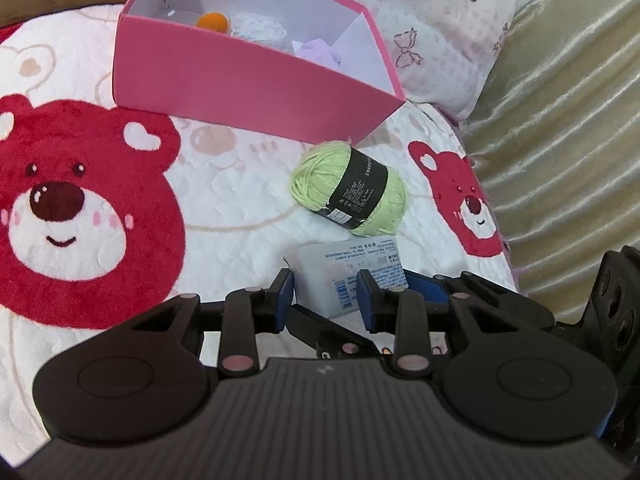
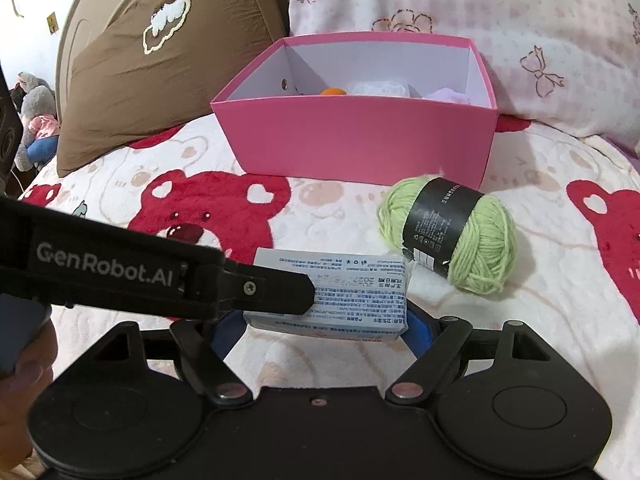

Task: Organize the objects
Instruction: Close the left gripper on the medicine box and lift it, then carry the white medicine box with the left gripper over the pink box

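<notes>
The right claw (image 2: 326, 326) is clenched on a white printed packet (image 2: 360, 292), one blue pad against each end, just over the bear-print bed (image 1: 224, 216). The left claw (image 1: 325, 296) stands narrow at the packet's other side, one finger lying across its label – whether its pads press on it I cannot tell. Just beyond lies a green yarn ball (image 2: 448, 232), near the front corner of an open pink box (image 2: 360, 140) – inside are an orange ball (image 1: 213, 21), something white and something lilac.
</notes>
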